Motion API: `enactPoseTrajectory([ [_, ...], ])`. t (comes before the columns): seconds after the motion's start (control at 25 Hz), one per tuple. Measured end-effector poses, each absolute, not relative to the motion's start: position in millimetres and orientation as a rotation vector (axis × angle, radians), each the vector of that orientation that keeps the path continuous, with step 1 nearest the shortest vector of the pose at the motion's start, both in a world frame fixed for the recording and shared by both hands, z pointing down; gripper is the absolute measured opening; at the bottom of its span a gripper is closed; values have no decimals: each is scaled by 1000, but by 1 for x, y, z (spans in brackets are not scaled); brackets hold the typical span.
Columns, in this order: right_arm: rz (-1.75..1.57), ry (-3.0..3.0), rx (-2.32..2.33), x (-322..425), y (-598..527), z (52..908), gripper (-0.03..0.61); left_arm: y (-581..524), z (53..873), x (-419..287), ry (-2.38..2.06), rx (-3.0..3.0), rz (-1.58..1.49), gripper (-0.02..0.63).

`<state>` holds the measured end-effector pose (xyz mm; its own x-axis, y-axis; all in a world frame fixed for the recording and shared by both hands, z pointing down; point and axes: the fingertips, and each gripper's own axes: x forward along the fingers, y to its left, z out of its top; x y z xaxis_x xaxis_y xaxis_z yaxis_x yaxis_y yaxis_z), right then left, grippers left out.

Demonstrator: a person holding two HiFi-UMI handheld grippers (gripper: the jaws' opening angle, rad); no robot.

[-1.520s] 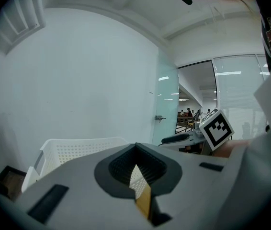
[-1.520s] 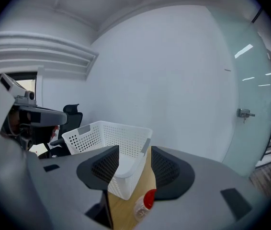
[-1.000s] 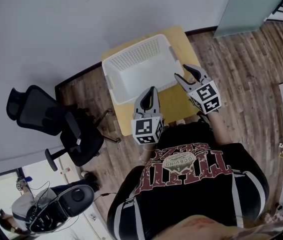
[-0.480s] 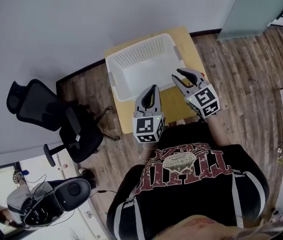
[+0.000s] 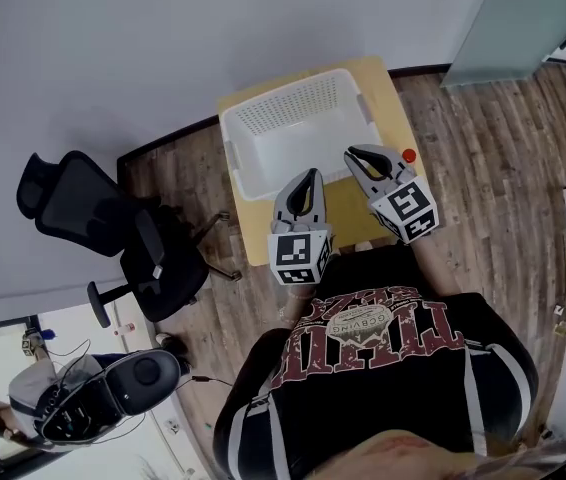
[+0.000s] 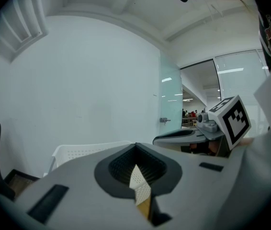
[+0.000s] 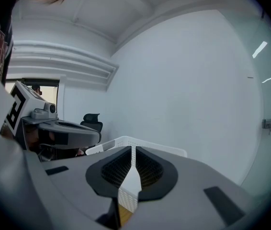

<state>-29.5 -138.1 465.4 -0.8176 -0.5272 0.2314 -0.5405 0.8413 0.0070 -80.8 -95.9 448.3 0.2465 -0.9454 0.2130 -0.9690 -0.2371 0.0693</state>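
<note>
In the head view my left gripper [image 5: 309,175] hangs shut over the near edge of a small wooden table [image 5: 388,103], just in front of a white perforated basket [image 5: 298,133]. My right gripper [image 5: 355,154] is beside it at the basket's near right corner, also shut with nothing held. A small red-capped thing [image 5: 408,155] lies on the table to its right. In the left gripper view the left gripper [image 6: 135,147] points at the basket [image 6: 83,152], with the right gripper [image 6: 183,137] alongside. In the right gripper view the right gripper [image 7: 133,150] faces the basket rim [image 7: 169,148]; the left gripper [image 7: 63,128] is at left.
A black office chair [image 5: 93,228] stands on the wood floor left of the table, and shows in the right gripper view too [image 7: 91,120]. A grey wall runs behind the basket. A glass door [image 5: 523,8] is at the far right. A round black device [image 5: 113,398] sits at bottom left.
The right gripper's jaws have closed and it has swung left toward the basket, uncovering the red-capped thing. The left gripper has barely moved.
</note>
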Motion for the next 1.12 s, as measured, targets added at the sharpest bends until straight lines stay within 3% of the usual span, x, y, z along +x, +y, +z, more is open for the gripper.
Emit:
enactPoseTrajectory([
  [1.12,49,-2802,761,-64,-138,462,15,-105,452,-105,-1817,2295,173,28],
])
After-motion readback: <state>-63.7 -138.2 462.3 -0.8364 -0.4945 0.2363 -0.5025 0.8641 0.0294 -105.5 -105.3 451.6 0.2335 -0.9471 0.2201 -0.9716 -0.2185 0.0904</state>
